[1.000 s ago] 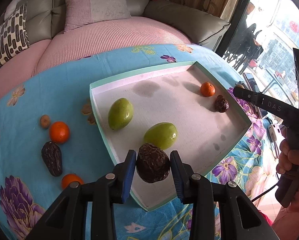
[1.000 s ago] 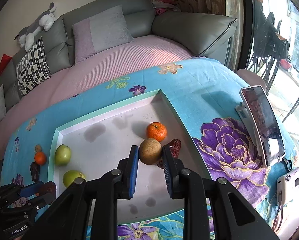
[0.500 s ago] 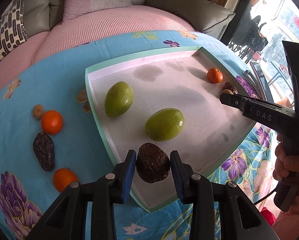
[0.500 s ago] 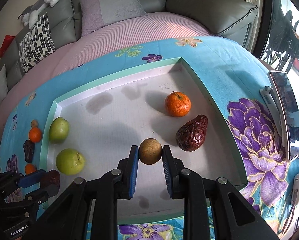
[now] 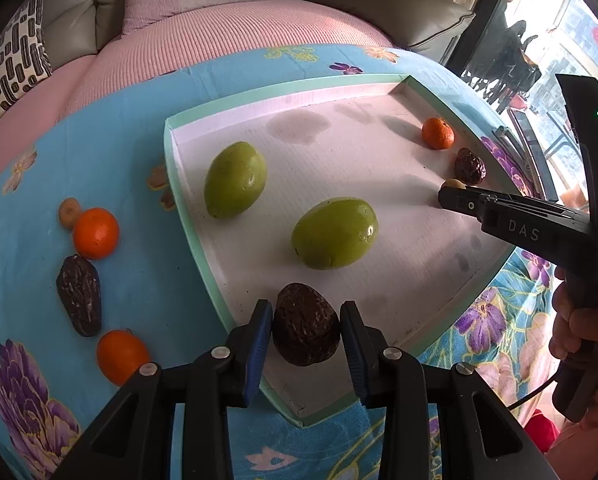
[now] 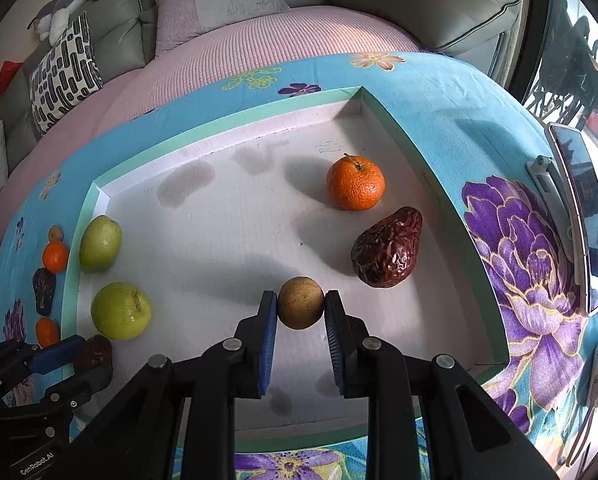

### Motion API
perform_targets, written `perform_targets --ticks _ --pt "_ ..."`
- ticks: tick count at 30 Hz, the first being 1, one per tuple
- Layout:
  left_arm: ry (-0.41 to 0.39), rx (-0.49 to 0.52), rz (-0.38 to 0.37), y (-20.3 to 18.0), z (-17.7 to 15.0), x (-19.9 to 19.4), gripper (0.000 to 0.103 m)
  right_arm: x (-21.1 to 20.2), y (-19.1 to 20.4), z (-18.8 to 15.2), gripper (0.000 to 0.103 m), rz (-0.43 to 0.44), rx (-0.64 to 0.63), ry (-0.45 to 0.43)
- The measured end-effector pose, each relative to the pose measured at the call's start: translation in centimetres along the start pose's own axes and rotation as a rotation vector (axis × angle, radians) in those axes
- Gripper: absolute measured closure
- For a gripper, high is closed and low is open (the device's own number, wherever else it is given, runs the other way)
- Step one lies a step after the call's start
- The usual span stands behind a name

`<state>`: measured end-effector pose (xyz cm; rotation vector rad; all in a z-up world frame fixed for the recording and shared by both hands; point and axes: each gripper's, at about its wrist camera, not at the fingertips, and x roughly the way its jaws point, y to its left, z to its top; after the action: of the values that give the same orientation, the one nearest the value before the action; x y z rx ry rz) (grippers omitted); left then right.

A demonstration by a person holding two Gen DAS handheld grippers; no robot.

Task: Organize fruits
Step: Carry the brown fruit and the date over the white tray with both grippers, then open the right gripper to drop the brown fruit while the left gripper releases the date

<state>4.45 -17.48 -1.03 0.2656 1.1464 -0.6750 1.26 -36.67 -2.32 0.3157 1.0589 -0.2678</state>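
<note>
Fruits are split between the tray (image 6: 235, 132) and the flowered blue cloth (image 5: 131, 92) around it; sorting is judged partly done.

**Left claw** (image 5: 305, 330): closed on a dark wrinkled date (image 5: 305, 324), with both blue pads against its sides. It holds the date over the near corner of the tray. Whether the date touches the tray floor cannot be told.

**Right claw** (image 6: 301, 312): closed on a small round brown fruit (image 6: 301, 307), gripped at its sides. It holds the fruit low over the tray floor (contact with the floor cannot be told).

**Already in the tray:**
- Ahead and to the right of the right claw: a second wrinkled date (image 6: 387, 248) and, beyond it, an orange mandarin (image 6: 355, 184). The two lie near each other without touching.
- Ahead of the left claw: two green fruits (image 5: 334, 233) (image 5: 235, 179), lying apart.

**Still outside the tray (to the left of the left claw, on the cloth):**
- one dark date (image 5: 79, 295);
- two mandarins (image 5: 96, 233) (image 5: 121, 356);
- one small brown fruit (image 5: 69, 212), touching or just beside the farther mandarin.

**Progress:** four fruits rest in the tray, and two more are held over it, not yet released. Four remain on the cloth. The fruits in the tray seem to be gathering by side, though no firm sorting rule can be read from the layout. Remaining work, as judged: release both held fruits, then collect the four outside.
</note>
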Motion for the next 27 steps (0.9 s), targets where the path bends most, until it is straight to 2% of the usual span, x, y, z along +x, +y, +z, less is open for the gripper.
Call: perform_targets --ticks 18,27 --pt "-0.004 0.002 0.015 0.1 -0.1 -0.7 0.065 -0.3 -0.2 0.1 0.078 -0.013 0.001 -0.002" --pt "-0.068 0.000 0.025 0.2 0.3 -2.8 0.064 -2.5 0.0 0.5 0.076 -0.001 -0.005 -0.061"
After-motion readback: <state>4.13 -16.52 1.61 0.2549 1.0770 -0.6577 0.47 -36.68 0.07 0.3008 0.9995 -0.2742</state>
